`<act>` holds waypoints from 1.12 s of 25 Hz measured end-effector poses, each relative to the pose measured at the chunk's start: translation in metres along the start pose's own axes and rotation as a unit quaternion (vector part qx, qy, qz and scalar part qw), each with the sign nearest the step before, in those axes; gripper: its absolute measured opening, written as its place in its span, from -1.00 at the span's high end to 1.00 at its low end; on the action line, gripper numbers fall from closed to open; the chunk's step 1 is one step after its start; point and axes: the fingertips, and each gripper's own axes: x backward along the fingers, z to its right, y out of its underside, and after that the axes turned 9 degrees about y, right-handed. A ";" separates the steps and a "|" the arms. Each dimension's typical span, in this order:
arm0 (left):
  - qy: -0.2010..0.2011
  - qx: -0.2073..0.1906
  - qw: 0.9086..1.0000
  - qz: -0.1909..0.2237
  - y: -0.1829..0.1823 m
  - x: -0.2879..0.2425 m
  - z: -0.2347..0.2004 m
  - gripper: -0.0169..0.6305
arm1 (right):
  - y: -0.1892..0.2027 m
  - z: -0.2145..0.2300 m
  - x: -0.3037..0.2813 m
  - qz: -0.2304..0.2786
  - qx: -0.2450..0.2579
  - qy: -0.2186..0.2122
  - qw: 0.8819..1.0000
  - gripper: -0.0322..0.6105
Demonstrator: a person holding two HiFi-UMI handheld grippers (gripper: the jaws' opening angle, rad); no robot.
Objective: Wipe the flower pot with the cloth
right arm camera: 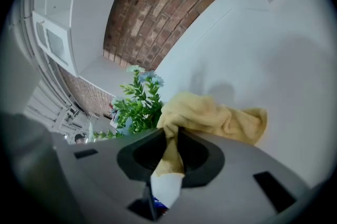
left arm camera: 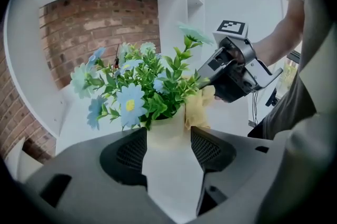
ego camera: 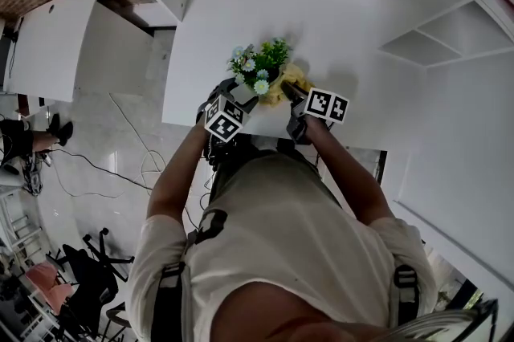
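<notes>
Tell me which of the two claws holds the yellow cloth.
The right claw: its jaws pinch a fold of the yellow cloth. The left claw has the white flower pot between its jaws instead.

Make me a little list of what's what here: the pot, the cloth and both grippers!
flower pot: pale, standing upright on the white table
flowers: blue and white, with green leaves, sticking out of the pot
cloth: yellow, bunched up right beside the pot's rim
left gripper: jaws wide, clamped on the pot's two sides
right gripper: shut on a pinch of the cloth, the rest hanging out in front
</notes>
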 end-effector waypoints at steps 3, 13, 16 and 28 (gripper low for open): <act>-0.004 0.018 1.000 0.006 -0.002 -0.001 0.012 0.10 | 0.008 0.001 0.001 -0.005 -0.006 -0.001 1.000 0.68; 0.005 0.009 1.000 0.011 0.001 -0.007 0.041 0.11 | 0.056 -0.008 -0.002 -0.058 0.006 -0.014 0.998 0.68; -0.021 -0.004 1.000 0.000 0.007 0.001 0.018 0.10 | 0.051 -0.006 0.001 -0.057 0.007 -0.016 0.998 0.68; 0.005 0.023 1.000 0.012 -0.006 -0.004 0.006 0.07 | 0.013 0.002 0.003 -0.018 -0.004 -0.008 1.000 0.68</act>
